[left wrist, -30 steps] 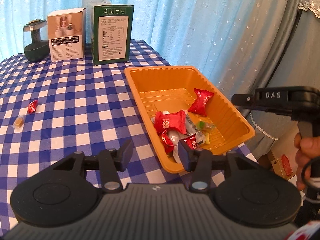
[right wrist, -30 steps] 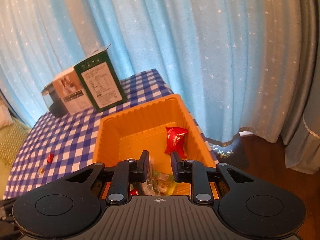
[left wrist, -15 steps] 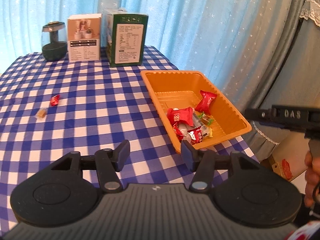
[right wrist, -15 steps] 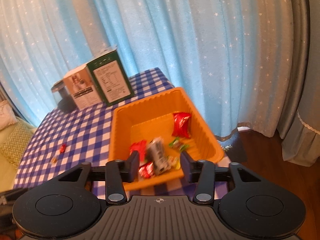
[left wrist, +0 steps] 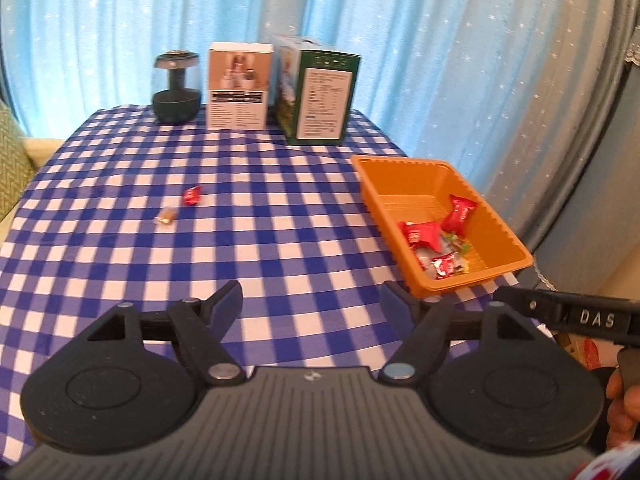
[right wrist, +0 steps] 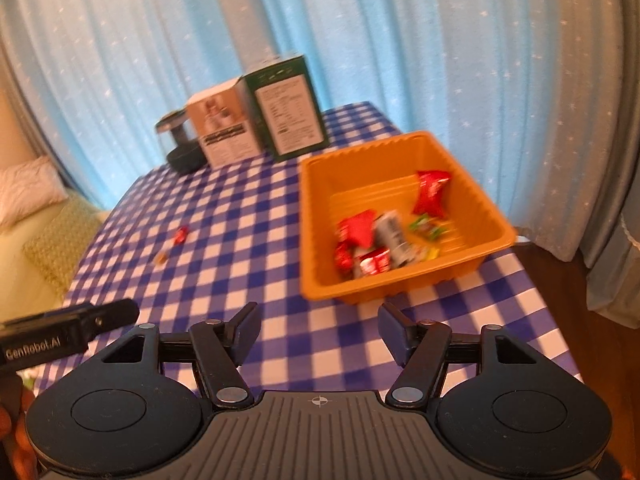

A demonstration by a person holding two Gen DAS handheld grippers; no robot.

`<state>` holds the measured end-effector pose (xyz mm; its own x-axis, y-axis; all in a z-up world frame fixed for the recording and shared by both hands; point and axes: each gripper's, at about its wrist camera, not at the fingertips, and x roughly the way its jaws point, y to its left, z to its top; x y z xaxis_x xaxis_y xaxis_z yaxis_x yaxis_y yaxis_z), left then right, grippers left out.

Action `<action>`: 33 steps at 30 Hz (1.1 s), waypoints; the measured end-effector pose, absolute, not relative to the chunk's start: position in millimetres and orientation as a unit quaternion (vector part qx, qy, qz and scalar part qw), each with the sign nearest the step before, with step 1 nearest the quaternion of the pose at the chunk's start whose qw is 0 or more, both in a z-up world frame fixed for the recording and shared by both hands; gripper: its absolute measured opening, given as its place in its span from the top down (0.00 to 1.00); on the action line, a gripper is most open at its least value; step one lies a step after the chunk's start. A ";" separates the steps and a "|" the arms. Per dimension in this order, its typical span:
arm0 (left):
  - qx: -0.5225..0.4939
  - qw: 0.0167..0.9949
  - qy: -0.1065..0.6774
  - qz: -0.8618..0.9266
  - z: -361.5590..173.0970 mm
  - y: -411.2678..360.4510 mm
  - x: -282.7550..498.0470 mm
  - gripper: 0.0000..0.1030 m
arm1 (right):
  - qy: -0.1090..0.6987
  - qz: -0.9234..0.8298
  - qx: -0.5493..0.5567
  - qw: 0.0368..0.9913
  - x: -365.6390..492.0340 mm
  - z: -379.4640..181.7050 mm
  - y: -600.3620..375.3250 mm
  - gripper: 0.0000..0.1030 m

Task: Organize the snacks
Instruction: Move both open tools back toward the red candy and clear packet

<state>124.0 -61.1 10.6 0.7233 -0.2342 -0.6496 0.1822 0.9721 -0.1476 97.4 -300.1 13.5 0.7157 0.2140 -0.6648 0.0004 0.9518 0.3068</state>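
The left gripper [left wrist: 311, 296] hovers above the checked tablecloth [left wrist: 280, 216], its fingers spread wide and holding nothing. The right gripper [right wrist: 319, 326] hovers likewise, jaws gaping and empty; a second ago they stood close together directly over the tray. Both have pulled back since then, so the orange tray [right wrist: 460, 268] now lies ahead and slightly right of the right gripper, and ahead-right of the left one [left wrist: 496, 216]. Red and pale wrapped snacks [right wrist: 376, 240] sit heaped in its near end. Well ahead-left of the left gripper, a red candy [left wrist: 192, 195] and a tan candy [left wrist: 167, 216] lie near each other on the cloth. Beyond stand a white box [left wrist: 239, 86], a green box [left wrist: 320, 92] and a dark jar [left wrist: 177, 87].
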 end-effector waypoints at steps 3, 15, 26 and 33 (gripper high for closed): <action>-0.034 0.928 0.357 -0.104 10.7 -49.9 120.0 0.28 | 0.376 0.067 0.139 0.914 96.8 12.9 -287.3 0.37; -0.047 0.929 0.358 -0.076 9.1 -15.6 113.2 0.28 | 0.381 0.101 0.109 0.913 105.8 15.5 -248.8 0.36; -0.047 0.931 0.357 -0.058 5.8 9.3 126.2 0.28 | 0.381 0.119 0.089 0.913 128.8 12.3 -227.3 0.36; -0.025 0.932 0.357 -0.053 0.2 25.8 157.4 0.28 | 0.376 0.129 0.072 0.915 160.9 8.7 -207.5 0.36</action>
